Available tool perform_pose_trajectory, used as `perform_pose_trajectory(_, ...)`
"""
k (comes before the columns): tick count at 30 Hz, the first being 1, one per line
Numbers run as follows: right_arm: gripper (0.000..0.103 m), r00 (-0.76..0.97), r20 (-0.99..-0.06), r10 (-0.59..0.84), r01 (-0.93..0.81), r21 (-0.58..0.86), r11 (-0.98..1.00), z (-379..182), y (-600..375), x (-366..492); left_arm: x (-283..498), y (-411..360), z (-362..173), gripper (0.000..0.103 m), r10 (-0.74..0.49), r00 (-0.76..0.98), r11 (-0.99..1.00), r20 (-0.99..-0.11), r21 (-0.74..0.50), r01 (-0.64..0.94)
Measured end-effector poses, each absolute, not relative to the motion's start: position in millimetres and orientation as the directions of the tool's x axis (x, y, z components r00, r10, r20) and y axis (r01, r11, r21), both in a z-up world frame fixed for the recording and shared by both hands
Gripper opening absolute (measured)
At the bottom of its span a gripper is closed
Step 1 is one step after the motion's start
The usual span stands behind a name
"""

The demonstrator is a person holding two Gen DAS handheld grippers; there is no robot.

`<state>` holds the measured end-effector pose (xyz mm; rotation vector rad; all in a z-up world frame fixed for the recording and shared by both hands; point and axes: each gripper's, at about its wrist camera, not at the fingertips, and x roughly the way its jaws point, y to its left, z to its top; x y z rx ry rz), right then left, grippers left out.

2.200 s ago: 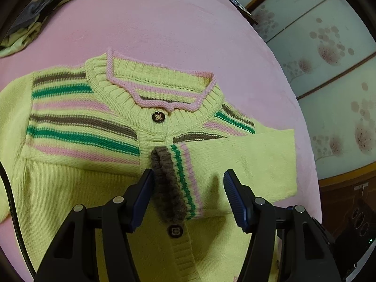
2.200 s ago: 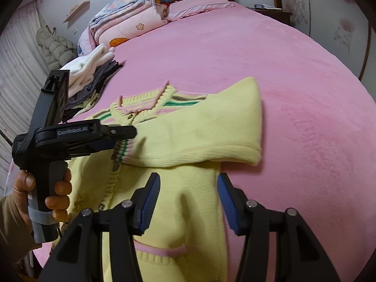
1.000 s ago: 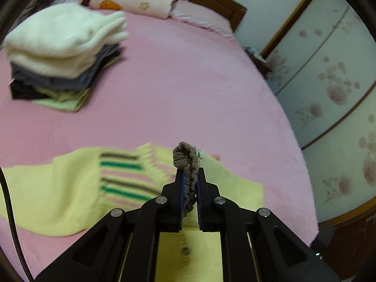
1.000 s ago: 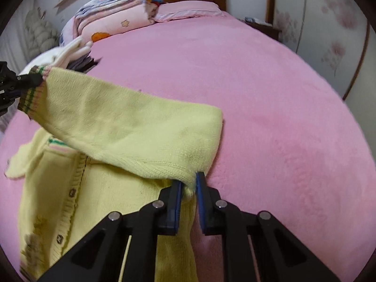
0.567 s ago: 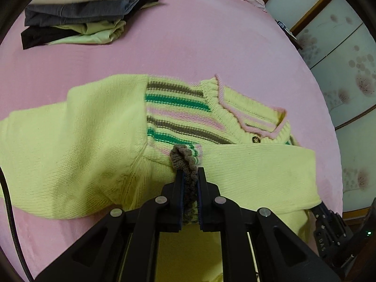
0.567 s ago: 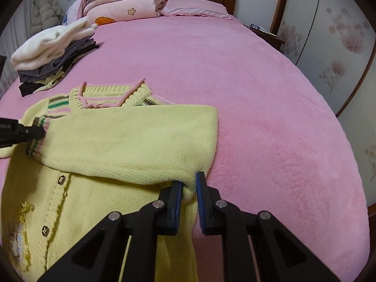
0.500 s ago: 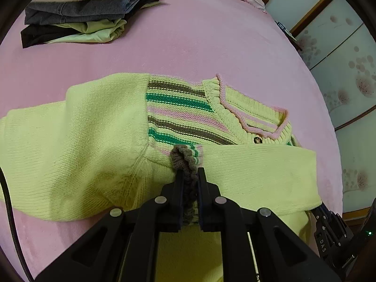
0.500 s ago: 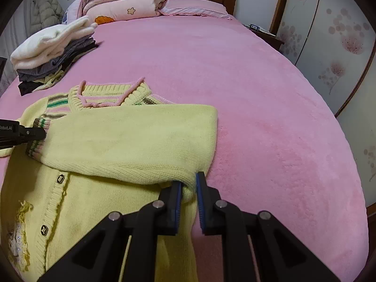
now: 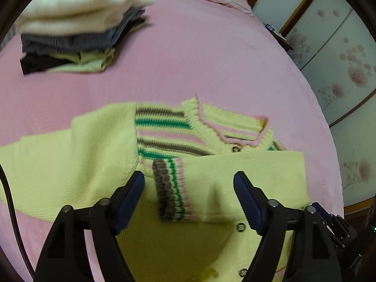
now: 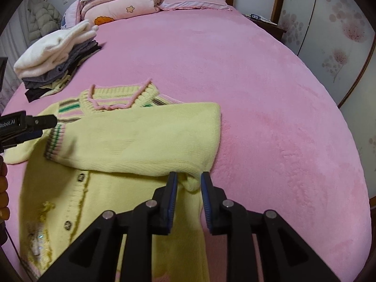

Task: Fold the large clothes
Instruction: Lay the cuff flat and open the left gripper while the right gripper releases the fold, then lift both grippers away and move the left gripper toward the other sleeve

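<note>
A yellow knit cardigan [image 9: 188, 246] [image 10: 117, 188] with striped shoulders lies face up on the pink bed [image 9: 211, 58]. Its right sleeve [image 10: 141, 136] is folded across the chest. The sleeve's striped cuff [image 9: 171, 190] [image 10: 55, 141] lies flat between the pads of my left gripper [image 9: 189, 183], whose jaws are opening wide and do not touch it. My right gripper [image 10: 189, 181] is at the sleeve's shoulder fold. Its jaws are opening, and a bump of yellow knit sits loosely between the pads.
A stack of folded clothes [image 9: 77, 28] [image 10: 54, 58] with a white top sits at the far left of the bed. Folded quilts [image 10: 117, 2] and a pillow lie by the headboard. Wardrobe doors [image 9: 340, 70] stand along the right. A hand [image 10: 3, 188] shows at the left edge.
The left gripper came down, let go of the cuff and spread wide; the cuff now lies on the cardigan. The right gripper's pads have parted slightly around the shoulder fold.
</note>
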<state>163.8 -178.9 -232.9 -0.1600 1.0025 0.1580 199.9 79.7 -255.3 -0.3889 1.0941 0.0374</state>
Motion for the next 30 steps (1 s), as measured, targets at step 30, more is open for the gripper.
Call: perform_pose_trajectory(30, 0.049, 0.492, -0.811, 0.317, -0.381, 0.127, 0.916, -45.8, -141.8, 132.8, 122.0, 51.4, -42.7, 0.087, -0.006, 0.53, 0.956, -0.848, -0.161, -0.246)
